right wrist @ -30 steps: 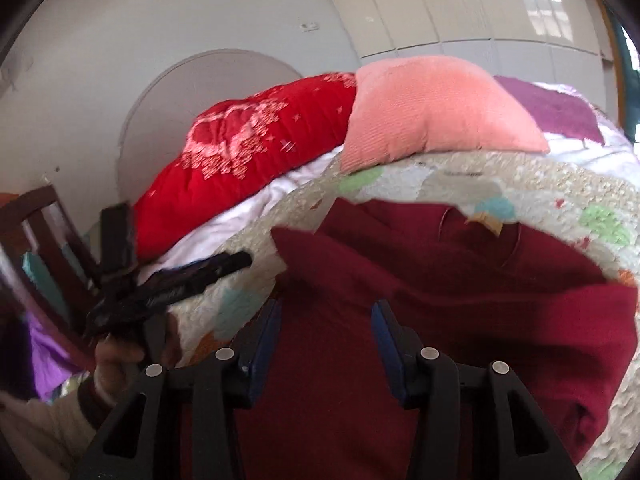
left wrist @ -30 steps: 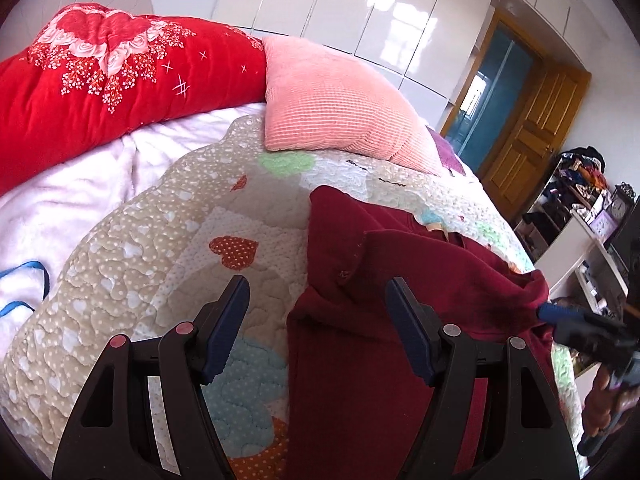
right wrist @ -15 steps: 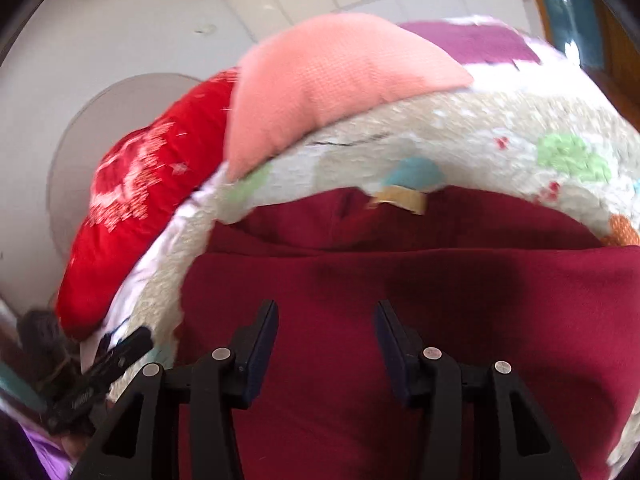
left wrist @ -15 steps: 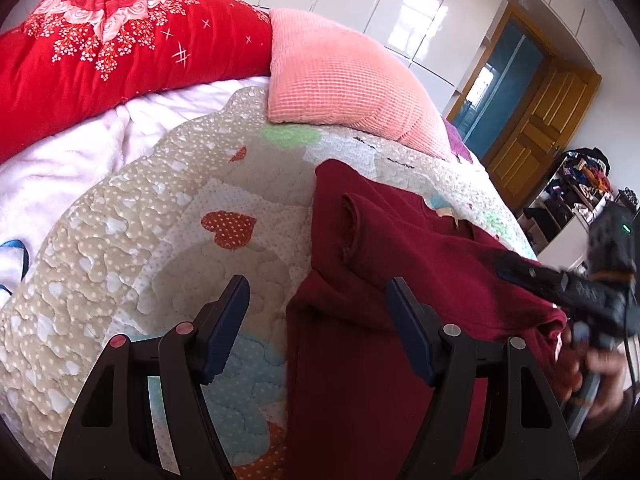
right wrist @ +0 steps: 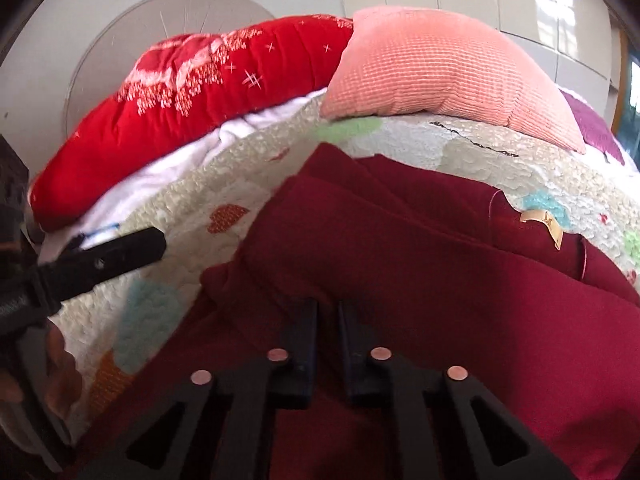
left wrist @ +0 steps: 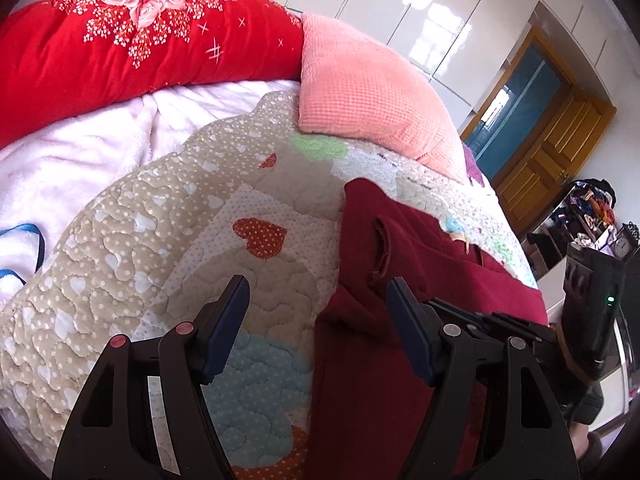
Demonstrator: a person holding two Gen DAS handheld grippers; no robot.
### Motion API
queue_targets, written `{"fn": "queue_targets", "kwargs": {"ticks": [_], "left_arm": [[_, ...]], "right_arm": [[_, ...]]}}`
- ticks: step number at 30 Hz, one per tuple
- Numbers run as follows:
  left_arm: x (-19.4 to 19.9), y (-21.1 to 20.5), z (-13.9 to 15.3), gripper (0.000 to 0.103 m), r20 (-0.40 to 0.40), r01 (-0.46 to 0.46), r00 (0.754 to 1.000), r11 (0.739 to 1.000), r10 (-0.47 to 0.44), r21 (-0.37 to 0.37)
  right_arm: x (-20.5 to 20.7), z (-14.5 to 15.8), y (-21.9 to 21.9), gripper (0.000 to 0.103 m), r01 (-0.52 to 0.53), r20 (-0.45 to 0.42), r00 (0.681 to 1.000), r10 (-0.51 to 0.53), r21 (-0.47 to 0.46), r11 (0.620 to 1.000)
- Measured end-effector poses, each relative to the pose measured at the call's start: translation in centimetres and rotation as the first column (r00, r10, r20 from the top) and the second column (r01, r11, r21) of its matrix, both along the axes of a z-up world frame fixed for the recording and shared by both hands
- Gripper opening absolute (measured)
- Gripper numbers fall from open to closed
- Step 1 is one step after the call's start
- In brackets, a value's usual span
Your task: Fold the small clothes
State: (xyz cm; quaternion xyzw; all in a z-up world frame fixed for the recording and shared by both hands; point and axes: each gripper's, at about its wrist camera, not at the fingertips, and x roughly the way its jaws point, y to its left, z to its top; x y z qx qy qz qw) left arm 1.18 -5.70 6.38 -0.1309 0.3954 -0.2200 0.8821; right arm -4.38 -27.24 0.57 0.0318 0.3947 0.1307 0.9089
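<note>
On the bed's heart-patterned quilt [left wrist: 168, 216] lies a dark red garment [right wrist: 420, 280], spread out with its left side folded over the body and a tan neck label [right wrist: 546, 226] showing near the collar. The right gripper [right wrist: 327, 320] points down into the near part of this garment, its fingers [right wrist: 304, 332] drawn almost together with a fold of the red cloth pinched between them. The left gripper [left wrist: 318, 312] hangs over the garment's left edge with its fingers [left wrist: 226, 320] well apart and nothing between them; one finger is above the bare quilt, the other above the red cloth. At the head of the bed a pink waffle-textured pillow [left wrist: 368, 92] leans beside a red floral duvet [left wrist: 132, 36], with a white fleece blanket [left wrist: 72, 152] under the quilt's edge. From the left wrist view a wooden door [left wrist: 556, 152] stands in the far corner of the room.
</note>
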Motion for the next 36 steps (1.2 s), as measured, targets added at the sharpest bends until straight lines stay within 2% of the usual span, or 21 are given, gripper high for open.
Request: {"fn": "queue_targets", "kwargs": {"ticks": [3, 6, 8, 9, 10, 12, 15, 17, 19, 20, 22, 25, 28, 30, 31, 32, 34, 36], "left_arm": [[-0.3, 0.0, 0.6, 0.071, 0.035, 0.001, 0.999, 1.0, 0.0, -0.022], [-0.3, -1.0, 0.2, 0.072, 0.025, 0.024, 0.999, 1.0, -0.024, 0.001], [-0.3, -1.7, -0.2, 0.072, 0.008, 0.052, 0.999, 0.998, -0.052, 0.02], [-0.4, -2.1, -0.2, 0.072, 0.01, 0.064, 0.998, 0.998, -0.064, 0.028], [-0.5, -2.4, -0.2, 0.072, 0.016, 0.071, 0.997, 0.997, -0.072, 0.036], [-0.9, -2.9, 0.1, 0.072, 0.034, 0.086, 0.996, 0.995, -0.087, 0.048], [-1.3, -3.6, 0.3, 0.072, 0.051, 0.106, 0.993, 0.993, -0.109, 0.058], [-1.4, -4.3, 0.4, 0.072, 0.05, 0.117, 0.991, 0.991, -0.12, 0.068], [-1.3, -5.0, 0.4, 0.072, 0.049, 0.122, 0.991, 0.989, -0.127, 0.082], [-1.2, -5.4, 0.3, 0.072, 0.045, 0.125, 0.991, 0.988, -0.129, 0.092], [-0.8, -6.5, 0.0, 0.072, 0.034, 0.133, 0.99, 0.985, -0.138, 0.114], [0.2, -8.3, -1.1, 0.072, 0.0, 0.142, 0.99, 0.977, -0.143, 0.159], [0.6, -9.3, -2.4, 0.072, -0.027, 0.132, 0.991, 0.967, -0.129, 0.216], [0.5, -9.5, -2.6, 0.072, -0.018, 0.128, 0.992, 0.965, -0.128, 0.23], [0.5, -9.5, -2.7, 0.072, -0.016, 0.127, 0.992, 0.964, -0.127, 0.236], [0.4, -9.5, -2.8, 0.072, -0.015, 0.127, 0.992, 0.963, -0.127, 0.239], [0.4, -9.5, -2.8, 0.072, -0.012, 0.126, 0.992, 0.961, -0.127, 0.247], [0.3, -9.5, -2.9, 0.072, -0.01, 0.126, 0.992, 0.96, -0.127, 0.251]], "right_arm": [[-0.1, -0.3, 1.1, 0.004, -0.021, -0.004, 1.0, 0.021, 0.026, 0.999], [-0.4, -1.0, 0.9, 0.007, -0.014, -0.033, 0.999, 0.015, 0.031, 0.999], [-2.2, 0.7, -1.2, 0.022, 0.017, -0.023, 1.0, -0.015, 0.077, 0.997], [-3.2, 1.6, -2.3, 0.043, 0.04, -0.005, 0.999, -0.04, 0.088, 0.995], [-4.9, 2.9, -4.2, 0.047, 0.089, 0.033, 0.995, -0.092, 0.094, 0.992], [-7.4, 4.6, -8.0, 0.047, 0.206, 0.071, 0.975, -0.211, 0.066, 0.976], [-9.9, 5.3, -14.3, 0.048, 0.417, 0.081, 0.906, -0.414, -0.022, 0.908], [-10.0, 4.3, -16.9, 0.045, 0.454, 0.036, 0.891, -0.452, -0.061, 0.889], [-9.6, 2.6, -17.8, 0.026, 0.451, -0.012, 0.887, -0.461, -0.189, 0.872], [-9.8, 1.6, -18.3, 0.024, 0.461, -0.035, 0.873, -0.486, -0.262, 0.847], [-10.8, 0.9, -19.0, 0.023, 0.479, -0.055, 0.857, -0.512, -0.282, 0.831], [-12.9, 1.5, -19.2, 0.023, 0.496, -0.049, 0.853, -0.519, -0.231, 0.837], [-14.4, 2.7, -17.8, 0.023, 0.458, 0.012, 0.886, -0.463, -0.17, 0.873], [-14.4, 1.5, -17.0, 0.023, 0.42, -0.009, 0.902, -0.431, -0.205, 0.884], [-14.0, 0.1, -16.9, 0.024, 0.406, -0.055, 0.9, -0.432, -0.252, 0.878], [-14.1, -0.6, -16.9, 0.024, 0.404, -0.061, 0.898, -0.435, -0.275, 0.872], [-14.7, -0.2, -17.2, 0.024, 0.415, -0.04, 0.899, -0.436, -0.244, 0.877], [-15.2, 1.4, -17.9, 0.024, 0.437, -0.038, 0.894, -0.446, -0.145, 0.888]]}}
